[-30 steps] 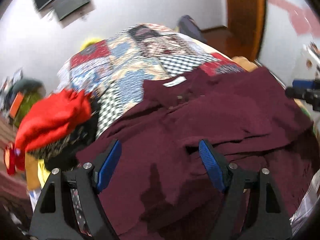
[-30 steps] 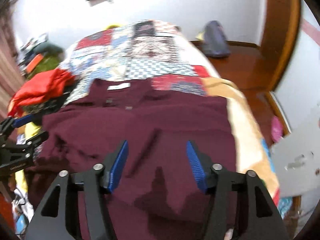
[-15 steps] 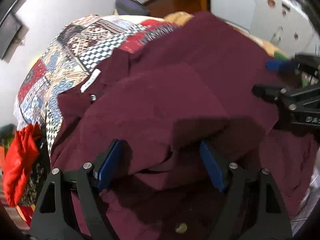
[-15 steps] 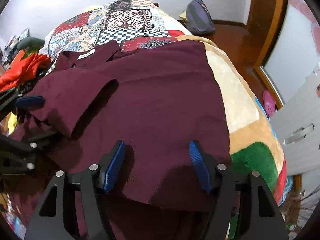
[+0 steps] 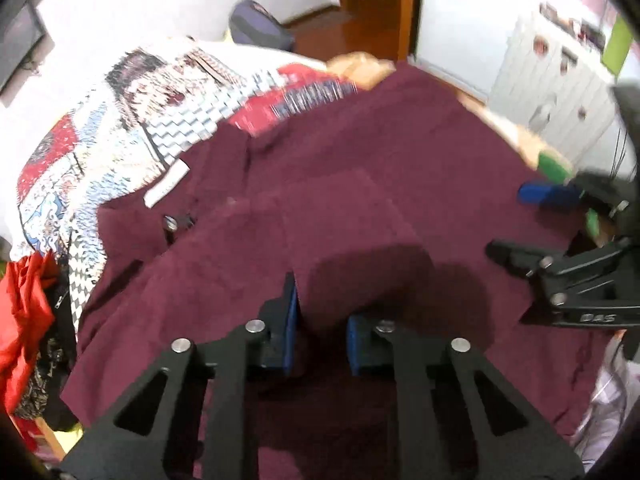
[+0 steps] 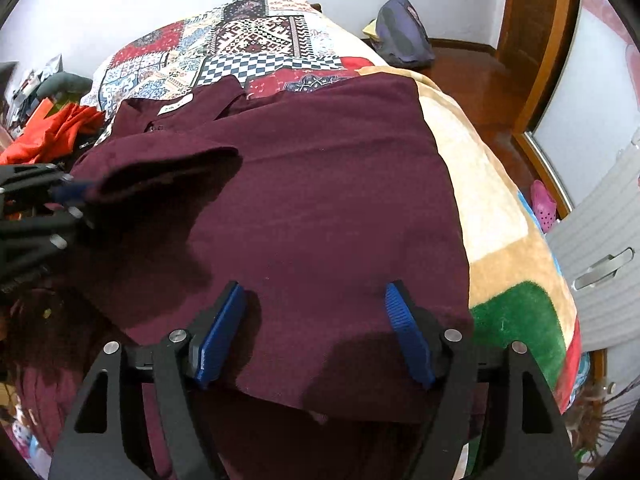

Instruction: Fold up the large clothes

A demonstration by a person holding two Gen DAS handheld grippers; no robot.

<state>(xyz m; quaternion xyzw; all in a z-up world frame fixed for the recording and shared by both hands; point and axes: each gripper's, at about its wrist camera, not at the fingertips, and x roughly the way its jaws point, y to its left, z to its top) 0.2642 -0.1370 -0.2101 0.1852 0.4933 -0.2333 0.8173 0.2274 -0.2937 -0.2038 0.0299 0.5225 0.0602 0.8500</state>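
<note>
Maroon shirt [image 6: 320, 208] lies spread on the bed [image 6: 500, 216], left claw [image 5: 320, 332] clenched on a lifted fold of it, probably to carry that side inward, while right claw [image 6: 316, 332] hangs released above the hem, apparently waiting.

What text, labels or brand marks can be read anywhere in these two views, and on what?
"DAS": embossed on the black body of the right gripper, seen in the left wrist view; blurred, so uncertain.
White neck label on the maroon shirt: print too small to read.
Stickers on the white cabinet: blurred, unreadable.
</note>
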